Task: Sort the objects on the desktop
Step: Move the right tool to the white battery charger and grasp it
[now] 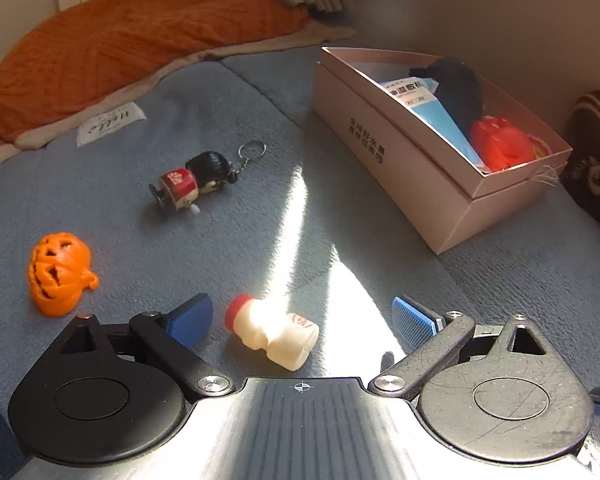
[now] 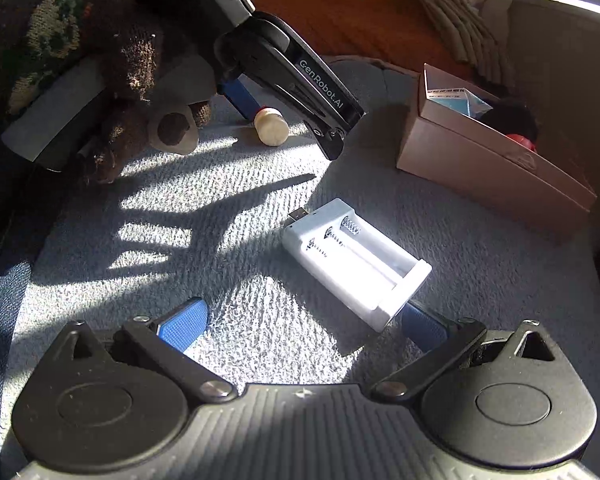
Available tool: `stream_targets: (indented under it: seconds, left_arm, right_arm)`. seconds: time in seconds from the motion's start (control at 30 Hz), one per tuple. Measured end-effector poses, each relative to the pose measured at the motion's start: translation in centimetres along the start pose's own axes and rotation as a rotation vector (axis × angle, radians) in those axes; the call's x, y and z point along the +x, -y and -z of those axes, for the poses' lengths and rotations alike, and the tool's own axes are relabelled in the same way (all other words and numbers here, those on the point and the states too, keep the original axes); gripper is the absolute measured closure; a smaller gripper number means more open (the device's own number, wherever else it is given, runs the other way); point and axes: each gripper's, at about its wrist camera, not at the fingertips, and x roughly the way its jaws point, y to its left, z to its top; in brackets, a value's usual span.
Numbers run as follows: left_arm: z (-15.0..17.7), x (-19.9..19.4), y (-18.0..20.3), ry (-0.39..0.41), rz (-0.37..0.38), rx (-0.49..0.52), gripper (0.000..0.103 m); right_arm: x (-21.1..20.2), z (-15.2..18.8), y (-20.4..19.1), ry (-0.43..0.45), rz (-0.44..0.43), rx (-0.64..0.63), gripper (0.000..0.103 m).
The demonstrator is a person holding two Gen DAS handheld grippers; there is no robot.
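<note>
My left tongs [image 1: 302, 320] are spread wide, holding nothing, low over a grey-blue fleece blanket [image 1: 220, 120]. A small cream plastic bottle with a red cap [image 1: 272, 332] lies on its side between their blue pads, touching neither. Farther off lie an orange carved-pumpkin figure [image 1: 60, 274] and a black-haired wind-up doll on a keyring [image 1: 192, 184]. A pink cardboard box [image 1: 420, 160], well to the right, holds a blue packet, something black and a red toy. My right tongs [image 2: 300, 326] are also spread apart and empty; a white plastic battery charger with empty slots [image 2: 356, 262] lies just ahead, its near corner by the right pad [image 2: 424, 328]; I cannot tell if they touch
</note>
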Motion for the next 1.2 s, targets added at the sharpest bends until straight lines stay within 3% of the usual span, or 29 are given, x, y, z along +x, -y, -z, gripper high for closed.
stream_targets:
  seconds: [0.27, 0.4, 0.5, 0.63, 0.77, 0.9, 0.97, 1.13, 1.2]
  left_arm:
    - [1.8, -1.9, 1.8, -0.042, 0.212, -0.029, 0.003]
    - [2.7, -2.9, 1.9, -0.005, 0.097, -0.022, 0.003]
    - [2.7, -3.6, -0.2, 0.034, -0.005, -0.132, 0.003]
    - [2.6, -3.6, -2.9, 0.055, -0.095, -0.255, 0.003]
    - [2.5, -3.3, -3.8, 0.047, -0.125, -0.301, 0.003]
    - [2.5, -3.2, -3.8, 0.053, -0.139, -0.299, 0.003]
    - [2.6, -3.1, -3.8, 0.049, -0.145, -0.302, 0.003]
    - [2.7, -2.8, -4.0, 0.035, -0.169, -0.312, 0.002]
    - [2.7, -2.8, -4.0, 0.034, -0.172, -0.316, 0.002]
  right_arm:
    - [0.2, -0.5, 0.6, -0.034, -0.021, 0.039, 0.000]
    - [0.4, -1.3, 0.4, -0.096, -0.008, 0.051, 0.000]
    - [1.7, -2.2, 2.1, -0.210, -0.080, 0.149, 0.000]
    - [1.9, -3.8, 3.6, -0.296, -0.144, 0.128, 0.000]
    - [1.1, -4.3, 4.2, -0.277, 0.007, 0.046, 0.000]
    - [1.2, -4.4, 5.5, -0.178, 0.303, -0.107, 0.001]
    - [1.4, -4.6, 6.4, -0.158, 0.355, -0.084, 0.001]
    - [0.1, -5.9, 7.9, -0.155, 0.104, 0.076, 0.000]
    - [0.3, -6.4, 7.8, -0.157, 0.060, 0.110, 0.000]
